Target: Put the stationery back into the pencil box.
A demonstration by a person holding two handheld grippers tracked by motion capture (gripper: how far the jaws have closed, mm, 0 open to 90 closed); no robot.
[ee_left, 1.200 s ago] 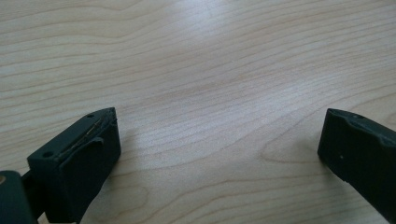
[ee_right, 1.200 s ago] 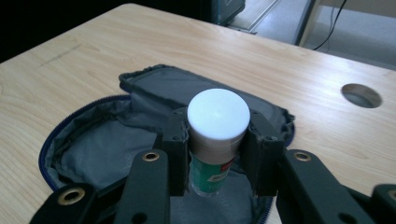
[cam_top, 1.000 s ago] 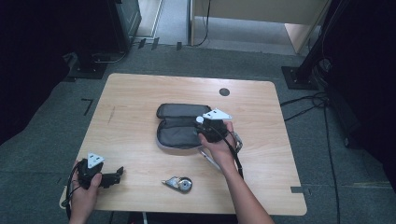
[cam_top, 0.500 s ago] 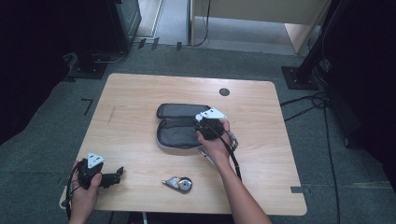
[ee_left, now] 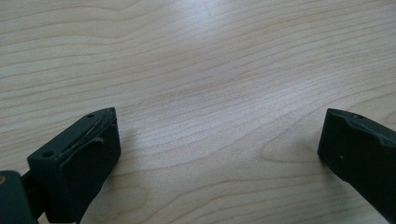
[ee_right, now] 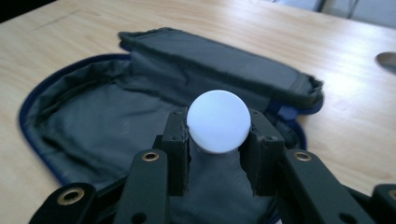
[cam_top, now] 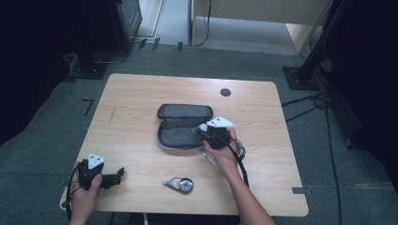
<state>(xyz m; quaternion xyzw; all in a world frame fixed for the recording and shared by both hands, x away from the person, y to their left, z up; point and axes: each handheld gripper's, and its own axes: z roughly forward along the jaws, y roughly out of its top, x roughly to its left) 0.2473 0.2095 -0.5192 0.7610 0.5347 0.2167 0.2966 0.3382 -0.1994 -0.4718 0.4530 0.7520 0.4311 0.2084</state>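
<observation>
Resting above the open grey zip pouch (ee_right: 116,116), a white ball (ee_right: 218,120) sits pinched between the fingers (ee_right: 176,140) of the right gripper (cam_top: 206,133), over the pouch's soft lining at mid bench (cam_top: 141,93). Ball: judged light, smooth, hard-shelled, likely slippery; best taken across its widest girth, as now. Left gripper (cam_top: 117,174): fingers (ee_left: 79,158) spread wide, empty, near the bench's front corner. Metal tape measure (cam_top: 180,183) lies apart, unused.

White ball (ee_right: 218,121), grey blue-edged pouch (ee_right: 116,116), pale wood-grain table (ee_left: 210,60).
</observation>
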